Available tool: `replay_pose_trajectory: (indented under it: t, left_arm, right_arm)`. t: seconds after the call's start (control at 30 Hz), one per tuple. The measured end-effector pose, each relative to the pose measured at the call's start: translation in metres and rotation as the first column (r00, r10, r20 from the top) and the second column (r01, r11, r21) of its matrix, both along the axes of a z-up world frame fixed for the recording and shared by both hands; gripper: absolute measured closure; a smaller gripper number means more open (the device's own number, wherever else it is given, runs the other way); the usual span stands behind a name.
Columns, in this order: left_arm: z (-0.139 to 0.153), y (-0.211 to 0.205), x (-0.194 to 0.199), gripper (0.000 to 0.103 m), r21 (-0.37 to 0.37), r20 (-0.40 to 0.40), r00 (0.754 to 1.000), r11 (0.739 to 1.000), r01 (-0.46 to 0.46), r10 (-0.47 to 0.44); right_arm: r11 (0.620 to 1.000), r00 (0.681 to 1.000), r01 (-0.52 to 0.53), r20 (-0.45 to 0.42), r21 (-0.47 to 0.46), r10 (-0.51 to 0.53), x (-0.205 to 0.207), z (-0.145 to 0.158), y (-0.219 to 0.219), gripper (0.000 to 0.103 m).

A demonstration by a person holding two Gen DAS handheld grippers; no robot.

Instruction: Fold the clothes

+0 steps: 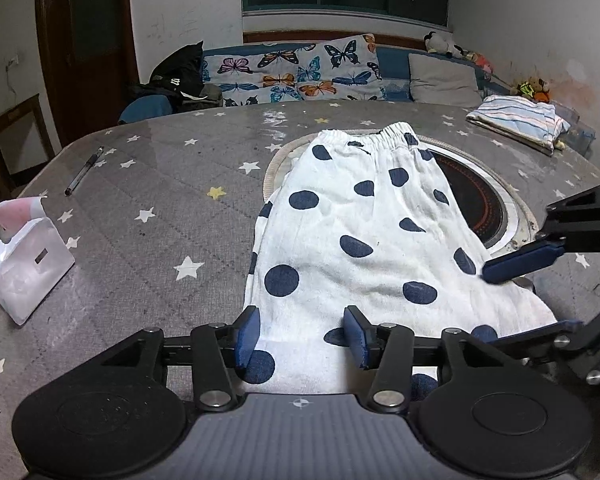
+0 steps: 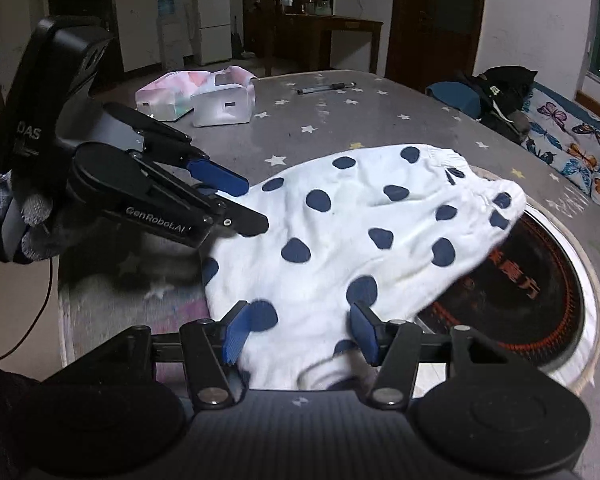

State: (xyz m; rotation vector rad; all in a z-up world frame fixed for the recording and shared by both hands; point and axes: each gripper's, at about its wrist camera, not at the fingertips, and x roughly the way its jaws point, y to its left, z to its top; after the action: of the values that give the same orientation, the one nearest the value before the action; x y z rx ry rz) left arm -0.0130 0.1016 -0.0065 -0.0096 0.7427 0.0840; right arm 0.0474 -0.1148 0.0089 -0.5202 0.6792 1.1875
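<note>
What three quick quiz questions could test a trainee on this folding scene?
1. True or false: the spotted shorts partly cover the round burner.
2. Which lies far left on the table? A) pen B) spoon C) phone
3. Fill in: the folded striped cloth sits at the table's far ____ corner in the left wrist view.

Key: 1 true; 2 A; 3 right.

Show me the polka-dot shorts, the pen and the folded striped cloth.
polka-dot shorts (image 1: 364,236): left wrist view, middle of the white fabric.
pen (image 1: 83,171): left wrist view, mid-barrel, on the table's left.
folded striped cloth (image 1: 518,120): left wrist view, top layer, far right.
</note>
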Motion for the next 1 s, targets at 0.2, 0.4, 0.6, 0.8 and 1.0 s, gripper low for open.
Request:
replay_pose_trajectory:
  t: [0.2,0.4,0.6,0.8,1.0]
  left_arm:
    - [0.000,-0.006,0.002,0.049,0.028,-0.007,1.000,1.000,-0.004,0.005]
    - [-0.001,-0.010,0.003,0.043,0.055,-0.011,1.000,0.998,-0.011,0.012]
    - [0.000,-0.010,0.001,0.033,0.069,-0.009,1.000,0.998,-0.013,0.014]
    - [0.002,-0.011,-0.003,0.016,0.070,0.013,1.000,0.998,-0.007,0.007]
    - [0.008,-0.012,-0.008,0.000,0.076,0.050,0.999,0.997,-0.007,0.003]
  right_arm:
    - [0.998,1.000,-0.019,0.025,0.067,0.017,-0.013,0.014,-0.008,0.044]
    - [0.998,0.999,-0.042,-0.001,0.043,0.042,-0.021,-0.001,-0.008,0.035]
    - [0.996,0.999,-0.033,-0.008,0.081,0.033,-0.024,0.004,-0.018,0.026]
    - [0.994,1.000,-0.030,0.007,0.108,0.029,-0.027,0.011,-0.020,0.013]
    - [0.990,0.999,-0.034,0.032,0.134,0.030,-0.033,0.018,-0.022,0.000]
